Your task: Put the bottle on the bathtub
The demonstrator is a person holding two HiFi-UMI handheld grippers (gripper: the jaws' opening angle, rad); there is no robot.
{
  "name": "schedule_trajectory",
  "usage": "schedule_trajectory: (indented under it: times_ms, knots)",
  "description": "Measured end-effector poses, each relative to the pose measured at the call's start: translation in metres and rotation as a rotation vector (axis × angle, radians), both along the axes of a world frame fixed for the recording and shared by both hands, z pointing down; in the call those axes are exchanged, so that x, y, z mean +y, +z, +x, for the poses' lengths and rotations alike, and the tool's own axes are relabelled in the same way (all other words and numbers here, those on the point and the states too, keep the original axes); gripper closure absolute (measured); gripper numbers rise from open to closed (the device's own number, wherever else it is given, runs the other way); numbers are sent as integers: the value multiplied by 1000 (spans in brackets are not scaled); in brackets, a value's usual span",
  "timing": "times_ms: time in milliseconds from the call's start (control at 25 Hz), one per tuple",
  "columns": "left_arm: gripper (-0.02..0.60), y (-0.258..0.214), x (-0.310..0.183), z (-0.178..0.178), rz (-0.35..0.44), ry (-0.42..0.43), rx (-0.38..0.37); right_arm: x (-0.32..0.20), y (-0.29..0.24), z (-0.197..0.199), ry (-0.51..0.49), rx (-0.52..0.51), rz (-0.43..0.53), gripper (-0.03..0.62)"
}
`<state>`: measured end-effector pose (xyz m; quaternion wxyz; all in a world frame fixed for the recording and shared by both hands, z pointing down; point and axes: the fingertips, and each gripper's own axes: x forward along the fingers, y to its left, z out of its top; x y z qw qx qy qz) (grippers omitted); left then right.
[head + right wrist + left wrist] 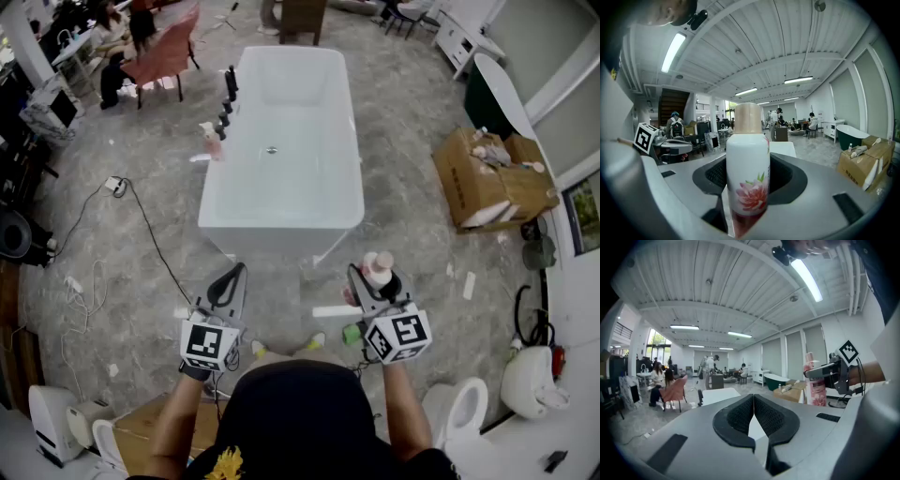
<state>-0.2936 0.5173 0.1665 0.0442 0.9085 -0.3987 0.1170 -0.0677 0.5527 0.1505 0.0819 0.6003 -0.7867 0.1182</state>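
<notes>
White flowered bottle with tan cap [747, 173]: upright, at 5 o'clock of the tub, well apart from it.
Right claw [375, 284]: clamped on the bottle's lower body, likely so it travels level.
Left claw [753, 414]: pads pressed together, empty, idle.
White freestanding bathtub [281, 232]: 12 o'clock, destination ahead.

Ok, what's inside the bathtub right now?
Only the drain shows on the bathtub floor; otherwise it looks bare. Nothing covers the basin in the head view.
</notes>
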Motion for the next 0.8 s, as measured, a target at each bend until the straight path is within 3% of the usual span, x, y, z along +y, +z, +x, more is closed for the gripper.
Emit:
schedule_trajectory:
  times_ms: [200, 400, 680, 800]
  knots:
    - [563, -12, -28, 98, 130, -65, -35, -61, 3, 85, -181, 37, 58, 384]
    - [563, 11, -13, 180, 116, -73, -38, -47, 14, 170, -182, 60, 36, 384]
    - [563, 28, -18, 203, 86, -95, -52, -61, 29, 196, -234, 34, 39, 382]
    - [563, 45, -24, 220, 47, -77, -72, -66, 39, 215, -210, 28, 26, 382]
